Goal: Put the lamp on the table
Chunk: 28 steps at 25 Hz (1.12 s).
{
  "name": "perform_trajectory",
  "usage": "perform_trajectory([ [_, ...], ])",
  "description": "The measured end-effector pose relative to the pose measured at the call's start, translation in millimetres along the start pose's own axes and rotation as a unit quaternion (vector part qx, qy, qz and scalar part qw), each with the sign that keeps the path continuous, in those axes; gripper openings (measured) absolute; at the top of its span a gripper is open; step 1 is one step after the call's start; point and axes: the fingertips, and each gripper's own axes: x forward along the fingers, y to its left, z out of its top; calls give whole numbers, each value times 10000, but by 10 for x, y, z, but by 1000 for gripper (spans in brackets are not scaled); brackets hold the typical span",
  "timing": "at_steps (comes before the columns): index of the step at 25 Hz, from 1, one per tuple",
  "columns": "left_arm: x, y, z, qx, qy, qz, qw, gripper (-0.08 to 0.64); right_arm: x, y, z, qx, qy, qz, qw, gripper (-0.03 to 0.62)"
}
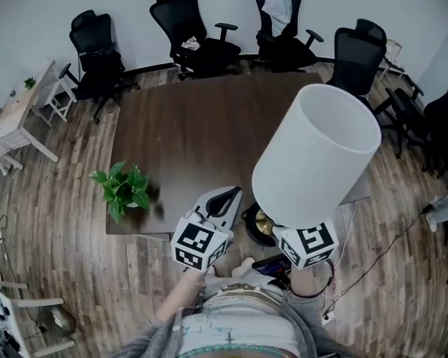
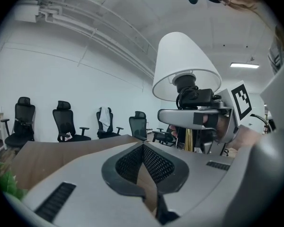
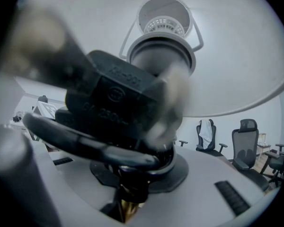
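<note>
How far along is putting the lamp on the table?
Done: the lamp is picked up, its brass stem clamped in the right gripper. In hand: it is held aloft by the near edge of the table. Left: set it down there and let go. The left gripper is shut, empty.

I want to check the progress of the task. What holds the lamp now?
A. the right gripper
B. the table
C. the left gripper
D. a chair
A: the right gripper has its jaws closed on the stem of the lamp, while the left gripper holds nothing.
</note>
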Motion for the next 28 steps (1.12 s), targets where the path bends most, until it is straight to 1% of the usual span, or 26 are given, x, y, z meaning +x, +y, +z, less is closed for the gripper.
perform_trajectory([
  [5, 158, -47, 18, -37, 0, 200, 9998, 11, -23, -157, -17, -5, -14, 195, 9998, 92],
  [10, 281, -123, -16, -96, 32, 262, 9996, 11, -56, -296, -3, -73, 0, 294, 9995, 92],
  [15, 358, -83, -63, -147, 83, 262, 9995, 11, -41, -402, -92, -44, 39, 162, 9999, 91],
  [21, 455, 96, -104, -159, 124, 161, 9997, 11, 94, -474, -173, 62, 84, 17, 9999, 91],
  [25, 599, 217, -61, -136, 135, -34, 9998, 11, 219, -554, -173, 91, 109, -146, 9998, 91],
  [28, 744, 313, 4, -87, 99, -210, 9997, 11, 353, -613, -86, 25, 100, -209, 9997, 91],
])
